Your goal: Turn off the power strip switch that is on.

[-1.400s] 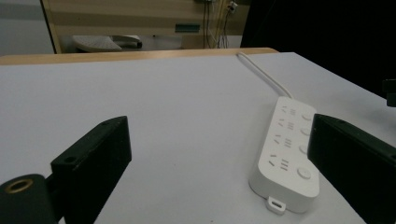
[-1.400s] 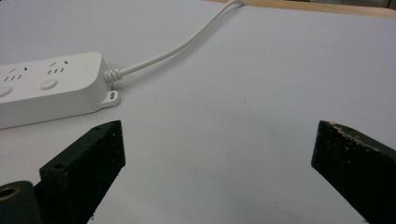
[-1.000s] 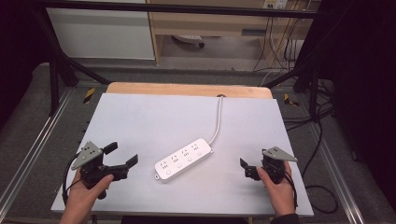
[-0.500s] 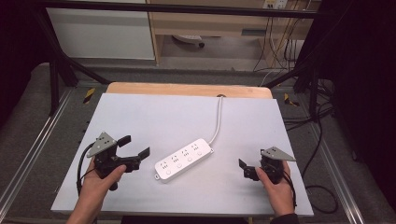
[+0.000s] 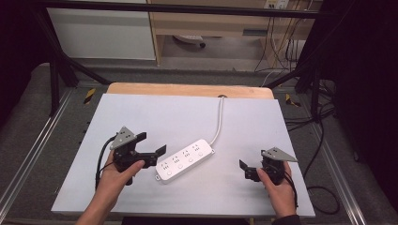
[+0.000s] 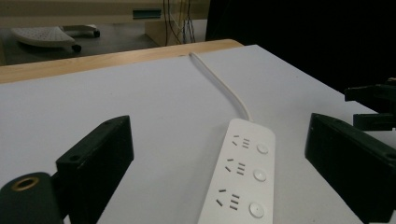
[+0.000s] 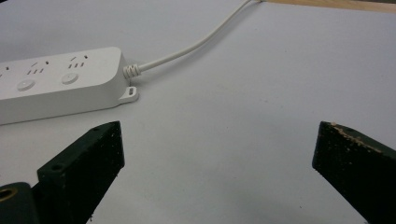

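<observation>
A white power strip with several sockets lies slantwise in the middle of the white table. Its white cable runs to the far edge. My left gripper stands open just left of the strip's near end, held in a hand. In the left gripper view the strip lies between and beyond the wide-apart jaws of the left gripper. My right gripper is open at the front right, apart from the strip. In the right gripper view the right gripper is over bare table, with the strip's cable end at the upper left.
A wooden strip borders the table's far edge. Beyond it stand a light cabinet and hanging cables. Metal rails run along both sides. The other gripper appears at the right of the left gripper view.
My left gripper has moved right and forward, from the front-left corner to right beside the strip's near end. The right gripper has barely shifted.
</observation>
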`<state>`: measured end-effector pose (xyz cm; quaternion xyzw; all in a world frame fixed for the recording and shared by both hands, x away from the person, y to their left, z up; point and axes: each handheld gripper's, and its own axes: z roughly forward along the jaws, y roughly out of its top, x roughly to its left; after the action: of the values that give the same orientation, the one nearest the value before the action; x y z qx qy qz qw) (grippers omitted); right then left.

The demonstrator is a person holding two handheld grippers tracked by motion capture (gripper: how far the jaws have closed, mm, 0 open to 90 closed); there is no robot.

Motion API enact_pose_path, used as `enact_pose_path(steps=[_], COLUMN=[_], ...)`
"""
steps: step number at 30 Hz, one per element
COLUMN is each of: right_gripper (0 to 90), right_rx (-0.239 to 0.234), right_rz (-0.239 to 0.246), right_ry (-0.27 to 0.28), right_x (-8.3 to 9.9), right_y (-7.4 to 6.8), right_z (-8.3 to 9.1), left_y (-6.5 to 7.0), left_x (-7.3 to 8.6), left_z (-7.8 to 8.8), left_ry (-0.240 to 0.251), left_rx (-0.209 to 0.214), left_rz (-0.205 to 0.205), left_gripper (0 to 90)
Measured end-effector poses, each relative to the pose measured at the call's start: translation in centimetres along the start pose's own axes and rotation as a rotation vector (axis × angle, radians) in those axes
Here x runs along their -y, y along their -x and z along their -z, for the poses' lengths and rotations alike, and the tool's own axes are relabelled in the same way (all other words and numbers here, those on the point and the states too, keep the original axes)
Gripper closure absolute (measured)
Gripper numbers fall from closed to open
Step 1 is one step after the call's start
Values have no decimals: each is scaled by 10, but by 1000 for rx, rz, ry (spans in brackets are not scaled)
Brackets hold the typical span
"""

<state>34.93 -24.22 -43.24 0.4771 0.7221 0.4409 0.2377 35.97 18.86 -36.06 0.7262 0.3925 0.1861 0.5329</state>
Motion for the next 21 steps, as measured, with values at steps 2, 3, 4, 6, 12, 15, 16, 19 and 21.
enact_pose_path(steps=[2, 3, 4, 6, 12, 15, 16, 19, 21], right_gripper=[30, 30, 30, 30, 30, 30, 30, 30, 31], right_rx=[-3, -2, -4, -2, -4, -5, -5, -6, -7], right_rz=[-1, -2, -4, -7, -11, -16, -16, -15, -14], right_ry=[0, 0, 2, 3, 7, 6, 6, 7, 6], right_x=[0, 0, 0, 0, 0, 0, 0, -1, -1], right_y=[1, 1, 3, 3, 4, 5, 5, 5, 4], right_z=[1, 1, 2, 2, 4, 4, 4, 4, 4], left_y=[3, 4, 5, 8, 15, 17, 18, 18, 18], left_x=[-1, -1, -2, -2, -1, -1, -1, 0, 0], left_z=[-5, -7, -10, -15, -26, -29, -31, -34, -37], left_ry=[-3, -7, -10, -21, -38, -34, -31, -27, -31], left_rx=[2, 1, 2, 6, 46, 58, 61, 75, 74], left_rz=[-1, -1, -3, -4, -24, -27, -22, -9, -3], left_gripper=[98, 107, 134, 141, 252, 332, 355, 438, 463])
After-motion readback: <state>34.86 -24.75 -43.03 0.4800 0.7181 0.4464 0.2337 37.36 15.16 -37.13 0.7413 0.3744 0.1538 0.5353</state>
